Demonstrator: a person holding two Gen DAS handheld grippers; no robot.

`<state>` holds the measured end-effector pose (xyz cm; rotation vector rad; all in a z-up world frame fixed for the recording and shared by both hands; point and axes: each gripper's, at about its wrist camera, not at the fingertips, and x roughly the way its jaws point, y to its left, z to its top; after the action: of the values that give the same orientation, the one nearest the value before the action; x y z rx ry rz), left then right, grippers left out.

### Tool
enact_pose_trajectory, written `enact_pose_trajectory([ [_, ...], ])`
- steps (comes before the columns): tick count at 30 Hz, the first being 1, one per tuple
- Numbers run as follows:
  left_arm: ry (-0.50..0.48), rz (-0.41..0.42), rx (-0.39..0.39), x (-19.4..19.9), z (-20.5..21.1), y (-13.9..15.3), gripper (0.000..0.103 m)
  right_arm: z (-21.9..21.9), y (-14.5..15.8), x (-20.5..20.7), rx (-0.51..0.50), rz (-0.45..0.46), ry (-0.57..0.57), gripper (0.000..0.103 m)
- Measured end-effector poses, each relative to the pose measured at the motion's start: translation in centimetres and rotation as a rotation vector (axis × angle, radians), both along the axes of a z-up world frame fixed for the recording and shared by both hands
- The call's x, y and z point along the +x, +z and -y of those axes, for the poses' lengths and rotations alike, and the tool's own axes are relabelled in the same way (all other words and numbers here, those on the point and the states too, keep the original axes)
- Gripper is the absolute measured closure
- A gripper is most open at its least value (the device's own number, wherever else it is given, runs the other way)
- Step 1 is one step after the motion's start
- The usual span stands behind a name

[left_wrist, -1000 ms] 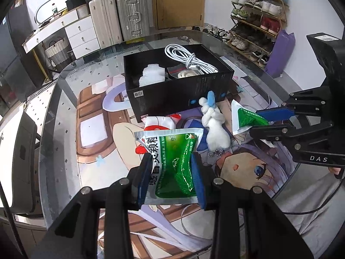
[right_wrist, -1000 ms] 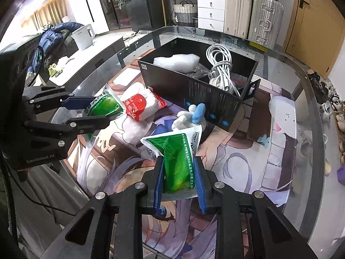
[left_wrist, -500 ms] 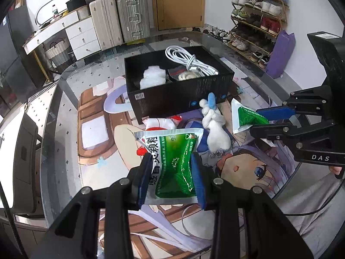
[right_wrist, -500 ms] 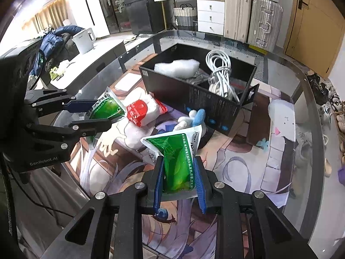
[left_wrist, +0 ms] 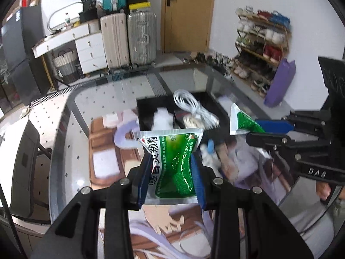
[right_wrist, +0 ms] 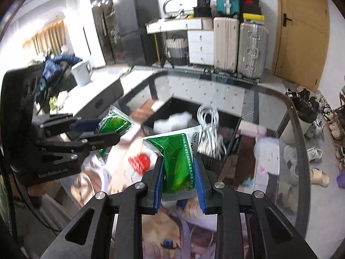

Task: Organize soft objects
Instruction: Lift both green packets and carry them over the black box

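Both grippers tilt downward above the glass worktop (left_wrist: 64, 129). Left gripper (left_wrist: 171, 172): jaws pinching a glossy, crinkled green-and-white sachet (left_wrist: 172, 161), held in the air before the black box (left_wrist: 148, 108). Right gripper (right_wrist: 180, 183): jaws clamped on a second green sachet (right_wrist: 179, 159), foil-smooth and puffy, also airborne. A coiled white cable (right_wrist: 208, 127) lies in the box.

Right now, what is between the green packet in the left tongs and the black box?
Nothing: in the left wrist view the green packet in the left tongs overlaps the black box edge, white fluff inside just beyond.
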<state>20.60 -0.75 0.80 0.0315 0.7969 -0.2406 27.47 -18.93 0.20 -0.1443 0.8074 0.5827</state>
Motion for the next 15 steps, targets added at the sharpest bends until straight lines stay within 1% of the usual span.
enact_pose_trajectory([
  [2,0.028,0.015,-0.027,0.8,-0.4,0.5,0.068,-0.1,0.9,0.5,0.015,0.028,-0.029,0.077],
  [4,0.054,0.026,-0.058,1.9,-0.7,0.9,0.068,-0.4,1.6,0.7,-0.003,0.068,-0.065,0.077],
  [7,0.085,0.047,-0.062,3.2,-0.9,1.0,0.068,-0.9,2.3,1.5,0.014,0.091,-0.093,0.077],
  [10,0.119,0.057,-0.067,4.7,-1.3,0.8,0.068,-1.3,2.5,2.3,-0.001,0.127,-0.121,0.077],
  [12,0.149,0.080,-0.057,5.6,-1.7,0.7,0.068,-1.4,2.5,3.1,-0.006,0.141,-0.145,0.077],
  [15,0.163,0.071,-0.085,6.7,-2.1,0.1,0.068,-1.4,2.2,4.9,0.013,0.130,-0.166,0.077],
])
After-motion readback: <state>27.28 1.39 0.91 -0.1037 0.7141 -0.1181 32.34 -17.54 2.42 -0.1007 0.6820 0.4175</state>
